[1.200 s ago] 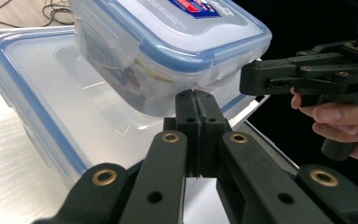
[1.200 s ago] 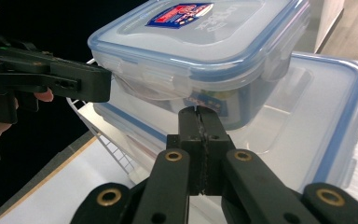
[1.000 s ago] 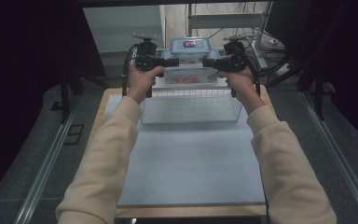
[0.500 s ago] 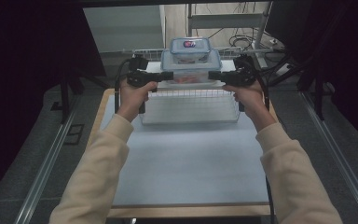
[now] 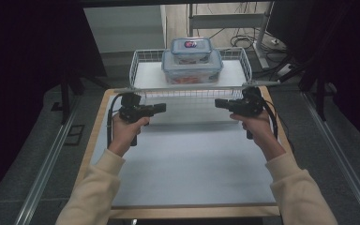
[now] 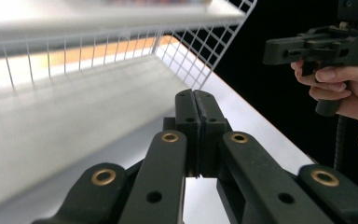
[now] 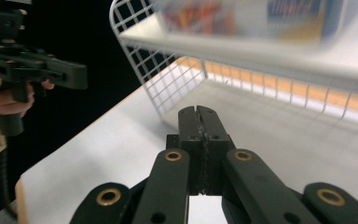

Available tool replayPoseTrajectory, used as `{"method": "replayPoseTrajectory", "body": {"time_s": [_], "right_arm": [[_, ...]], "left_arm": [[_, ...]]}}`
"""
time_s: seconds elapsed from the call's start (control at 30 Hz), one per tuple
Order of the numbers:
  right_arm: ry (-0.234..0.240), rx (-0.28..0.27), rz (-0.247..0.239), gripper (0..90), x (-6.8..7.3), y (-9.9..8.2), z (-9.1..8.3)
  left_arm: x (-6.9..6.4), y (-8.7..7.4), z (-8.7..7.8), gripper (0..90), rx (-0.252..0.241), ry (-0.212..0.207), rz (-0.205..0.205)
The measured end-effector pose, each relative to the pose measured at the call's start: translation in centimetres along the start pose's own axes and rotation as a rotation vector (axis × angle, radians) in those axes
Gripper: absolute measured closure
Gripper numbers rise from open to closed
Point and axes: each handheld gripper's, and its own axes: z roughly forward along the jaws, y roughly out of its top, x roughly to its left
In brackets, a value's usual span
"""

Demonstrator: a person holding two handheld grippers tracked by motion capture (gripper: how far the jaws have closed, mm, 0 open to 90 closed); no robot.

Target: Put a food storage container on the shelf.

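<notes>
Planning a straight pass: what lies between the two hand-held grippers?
Nothing: in the high view, bare white tabletop separates left hand-held gripper from right hand-held gripper.

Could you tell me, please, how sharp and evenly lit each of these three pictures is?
High view: the white tabletop is bright and sharp, the surroundings nearly black. Left gripper view: the closed black jaws are crisp, while the white wire basket above smears into blur. Right gripper view: the clear plastic containers with colourful labels are streaked beyond reading, with the background black at left.
</notes>
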Motion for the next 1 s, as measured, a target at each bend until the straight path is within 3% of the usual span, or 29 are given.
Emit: {"method": "replayPoseTrajectory", "body": {"time_s": [0.27,0.37,0.43,0.5,0.57,0.6,0.67,0.73,1.0], "right_arm": [[0.047,0.025,0.042,89.0,-0.6,-6.4,-1.7],[0.05,0.042,0.054,87.7,-0.8,-8.7,-2.0],[0.052,0.057,0.063,85.6,-0.9,-10.0,-2.1],[0.061,0.073,0.069,82.0,-1.0,-11.5,-2.1],[0.06,0.101,0.065,72.0,-1.0,-13.0,-1.8],[0.044,0.144,0.059,63.8,-1.1,-13.6,-1.5],[0.025,0.158,0.054,55.2,-1.3,-14.2,-1.5],[0.015,0.144,0.082,45.2,-1.4,-14.1,-1.5],[-0.062,0.132,0.055,33.8,-1.5,-14.4,-2.1]], "left_arm": [[0.2,-6.0,-0.6,89.1,0.017,-0.01,-0.021],[0.2,-8.1,-0.3,87.8,0.052,0.005,-0.018],[0.5,-9.7,0.1,86.6,0.074,-0.001,-0.039],[0.8,-10.9,0.3,82.5,0.076,0.002,-0.055],[1.1,-12.1,0.7,69.9,0.098,0.022,-0.069],[1.1,-12.4,0.8,60.4,0.102,0.031,-0.07],[1.1,-12.9,0.9,49.2,0.121,0.056,-0.058],[1.1,-13.0,0.8,41.6,0.124,0.083,-0.049],[1.7,-13.6,0.9,30.6,0.148,0.134,-0.043]]}}
